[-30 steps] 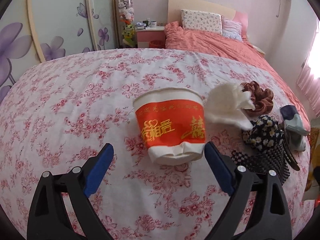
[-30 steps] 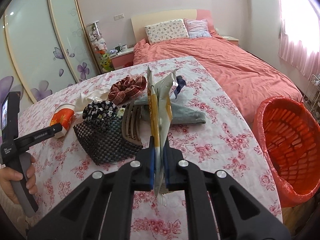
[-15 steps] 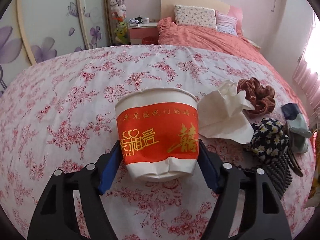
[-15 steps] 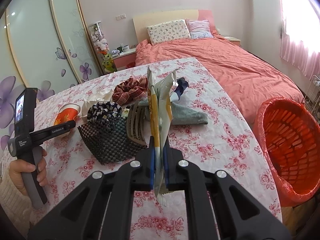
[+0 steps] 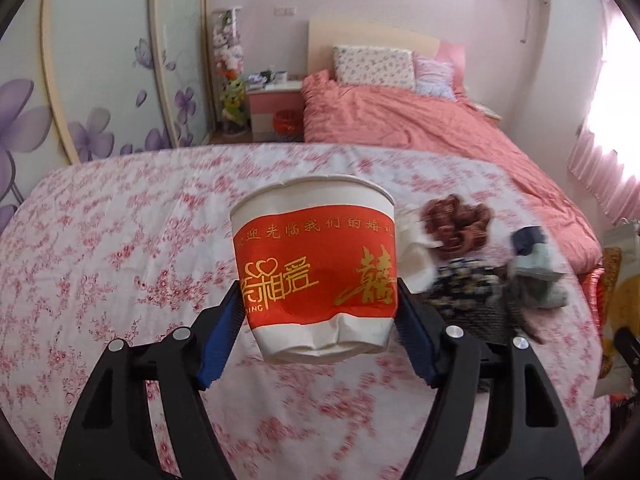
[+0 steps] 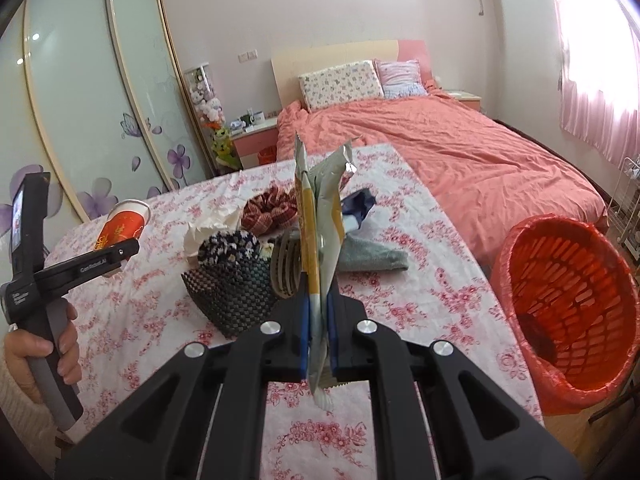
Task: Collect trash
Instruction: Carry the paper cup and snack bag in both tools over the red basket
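My left gripper point(image 5: 318, 312) is shut on a red and white paper cup point(image 5: 316, 264) and holds it lifted above the floral table; the cup also shows in the right wrist view point(image 6: 122, 226). My right gripper point(image 6: 318, 312) is shut on a flattened yellow and white snack wrapper point(image 6: 320, 208), held upright above the table. A crumpled white tissue point(image 6: 208, 226) lies on the table by the hair scrunchies. The red trash basket point(image 6: 568, 312) stands on the floor right of the table.
On the floral tablecloth point(image 6: 400, 288) lie a dark woven basket point(image 6: 232, 292), a black-and-white scrunchie point(image 6: 230, 244), a red plaid scrunchie point(image 6: 272, 210), a hair claw point(image 6: 284, 268) and grey and navy socks point(image 6: 368, 256). A bed point(image 6: 440, 152) lies behind.
My left gripper moved forward around the cup, closed on it and lifted it off the table. My right gripper kept holding the wrapper nearly still.
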A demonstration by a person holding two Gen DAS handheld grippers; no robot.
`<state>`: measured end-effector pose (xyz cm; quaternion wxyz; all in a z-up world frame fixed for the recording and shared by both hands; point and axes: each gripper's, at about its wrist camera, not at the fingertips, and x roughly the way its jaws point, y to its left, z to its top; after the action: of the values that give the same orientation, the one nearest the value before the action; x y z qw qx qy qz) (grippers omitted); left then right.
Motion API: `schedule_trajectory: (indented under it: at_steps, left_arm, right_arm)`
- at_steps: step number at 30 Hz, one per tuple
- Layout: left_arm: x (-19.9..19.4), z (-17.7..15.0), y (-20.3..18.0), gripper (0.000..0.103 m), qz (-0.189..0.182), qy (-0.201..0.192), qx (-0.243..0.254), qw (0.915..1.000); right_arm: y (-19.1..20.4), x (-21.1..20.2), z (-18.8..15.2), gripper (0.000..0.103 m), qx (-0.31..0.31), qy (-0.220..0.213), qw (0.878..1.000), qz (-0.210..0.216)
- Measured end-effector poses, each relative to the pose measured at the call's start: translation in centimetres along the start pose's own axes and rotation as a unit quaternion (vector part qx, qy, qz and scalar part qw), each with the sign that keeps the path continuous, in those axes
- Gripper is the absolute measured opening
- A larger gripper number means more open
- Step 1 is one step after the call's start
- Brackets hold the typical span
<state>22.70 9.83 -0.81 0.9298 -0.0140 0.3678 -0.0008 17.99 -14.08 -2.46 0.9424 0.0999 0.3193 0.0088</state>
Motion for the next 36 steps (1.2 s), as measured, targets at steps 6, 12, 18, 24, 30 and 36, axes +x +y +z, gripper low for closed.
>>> schedule_trajectory:
  at_steps: [6, 12, 18, 24, 30, 36]
  left_arm:
    - [-3.4, 0.2, -3.6, 0.071, -0.035, -0.025, 0.023, 0.9988]
    - [-5.7, -0.2, -7.7, 0.071, -0.080, -0.043, 0.051, 0.9946]
    - [-7.0, -0.9, -12.3, 0.071, -0.128, -0.047, 0.077, 0.9877]
    - [-7.4, -1.5, -16.4, 0.071, -0.171, -0.046, 0.102, 0.9790]
    - [-7.0, -2.3, -20.3, 0.071, -0.207, -0.034, 0.125, 0.9697]
    - [-6.8, -3.5, -24.4, 0.071, -0.239, -0.022, 0.151, 0.9590]
  right_arm:
    - [-1.7, -2.3, 0.8, 0.009, 0.012, -0.022, 1.000, -0.010]
    - [-4.8, -5.0, 0.9, 0.009, 0.034, -0.052, 0.997, -0.035]
    - [-8.8, -7.6, 1.0, 0.009, 0.067, -0.079, 0.992, -0.065]
    - [-12.1, -9.6, 0.7, 0.009, 0.087, -0.097, 0.987, -0.096]
    - [-15.3, -11.2, 0.2, 0.009, 0.105, -0.109, 0.981, -0.123]
    - [-18.1, -11.3, -0.3, 0.009, 0.130, -0.110, 0.976, -0.136]
